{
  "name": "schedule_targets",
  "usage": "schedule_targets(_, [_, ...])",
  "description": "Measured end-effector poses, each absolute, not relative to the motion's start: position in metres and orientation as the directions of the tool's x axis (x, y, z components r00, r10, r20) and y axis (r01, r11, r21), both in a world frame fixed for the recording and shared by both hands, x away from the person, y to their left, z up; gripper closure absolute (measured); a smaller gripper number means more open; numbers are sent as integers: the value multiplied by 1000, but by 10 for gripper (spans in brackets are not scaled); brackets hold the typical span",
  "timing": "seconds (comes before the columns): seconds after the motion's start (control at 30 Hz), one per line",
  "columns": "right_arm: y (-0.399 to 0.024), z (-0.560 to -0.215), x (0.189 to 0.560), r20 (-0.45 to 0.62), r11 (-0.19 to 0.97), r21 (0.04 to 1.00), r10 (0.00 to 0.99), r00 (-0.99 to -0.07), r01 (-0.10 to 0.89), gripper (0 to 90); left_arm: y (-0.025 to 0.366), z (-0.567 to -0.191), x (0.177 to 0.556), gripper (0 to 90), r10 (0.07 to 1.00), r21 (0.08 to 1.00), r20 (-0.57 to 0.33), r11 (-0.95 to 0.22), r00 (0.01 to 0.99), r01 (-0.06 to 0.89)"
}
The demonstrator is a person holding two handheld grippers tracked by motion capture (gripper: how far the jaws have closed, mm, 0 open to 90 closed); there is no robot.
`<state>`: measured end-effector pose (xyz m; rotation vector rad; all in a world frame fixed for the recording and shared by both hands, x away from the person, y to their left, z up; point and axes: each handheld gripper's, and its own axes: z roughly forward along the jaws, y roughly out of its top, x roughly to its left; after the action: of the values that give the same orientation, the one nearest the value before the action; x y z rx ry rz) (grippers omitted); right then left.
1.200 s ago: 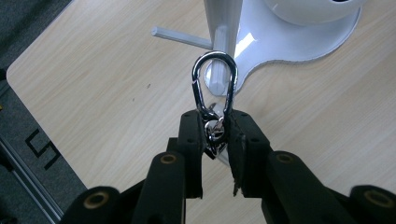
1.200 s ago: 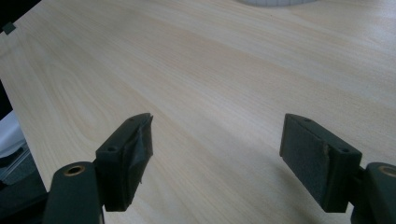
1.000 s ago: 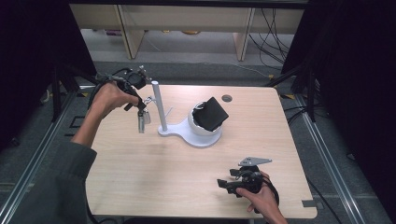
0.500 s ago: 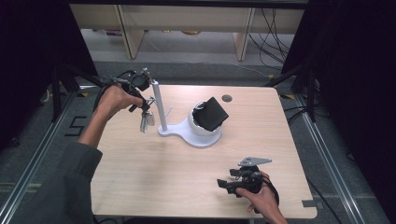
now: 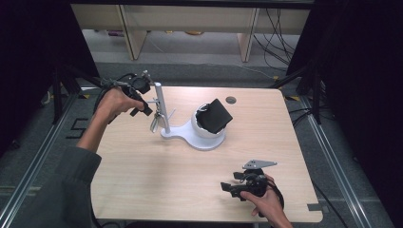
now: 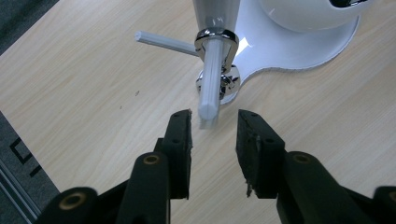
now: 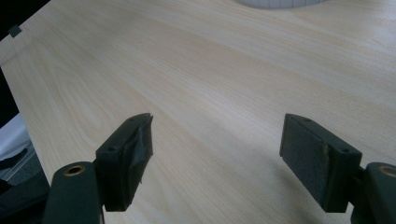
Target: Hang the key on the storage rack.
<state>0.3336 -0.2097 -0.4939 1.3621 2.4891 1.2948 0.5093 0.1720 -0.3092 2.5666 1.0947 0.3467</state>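
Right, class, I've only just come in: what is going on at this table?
A person works with a hand-held gripper in each hand. The left hand-held gripper is open at the tip of a white peg on the white stand, where a metal ring hangs. The right hand-held gripper is open, low over bare table.

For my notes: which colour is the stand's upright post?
White; the post shows best in the high view.

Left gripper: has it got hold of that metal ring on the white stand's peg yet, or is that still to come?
Not yet. The left gripper is at the white stand, jaws open on either side of the peg tip, gripping nothing. The metal ring hangs on the peg, so whatever is meant for it is still to do. The right gripper is open over bare table.
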Motion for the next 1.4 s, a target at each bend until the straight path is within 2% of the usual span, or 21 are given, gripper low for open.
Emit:
schedule_targets(0.43, [-211, -494, 335, 341, 270, 683, 704, -623, 679, 262, 182, -311, 494, 522, 740, 424, 64, -627, 669, 653])
schedule_targets(0.6, [-211, -495, 335, 365, 250, 677, 703, -610, 693, 262, 183, -311, 484, 486, 721, 426, 73, -647, 689, 632])
schedule_targets(0.73, [-213, -495, 336, 345, 263, 683, 706, -619, 681, 262, 186, -311, 474, 450, 722, 442, 74, -642, 688, 626])
schedule_targets(0.77, [-212, -494, 335, 367, 251, 673, 703, -609, 696, 262, 185, -312, 471, 436, 728, 450, 66, -632, 682, 631])
schedule_targets(0.8, [-214, -495, 337, 336, 269, 691, 703, -628, 671, 262, 186, -313, 468, 424, 715, 434, 72, -650, 695, 624])
schedule_targets(0.87, [-213, -494, 335, 352, 258, 674, 711, -609, 692, 262, 185, -315, 463, 392, 714, 446, 69, -647, 697, 619])
schedule_targets(0.93, [-215, -495, 337, 327, 276, 696, 700, -635, 663, 262, 184, -319, 458, 365, 715, 457, 60, -641, 697, 617])
schedule_targets(1.0, [-214, -494, 336, 372, 243, 685, 694, -617, 687, 262, 184, -322, 453, 323, 704, 455, 57, -650, 708, 609])
schedule_targets(1.07, [-213, -494, 337, 366, 250, 679, 699, -614, 690, 262, 182, -327, 447, 300, 704, 469, 59, -645, 707, 603])
schedule_targets(1.4, [-213, -496, 338, 364, 245, 685, 701, -614, 686, 261, 179, -347, 421, 234, 672, 496, 41, -656, 739, 569])
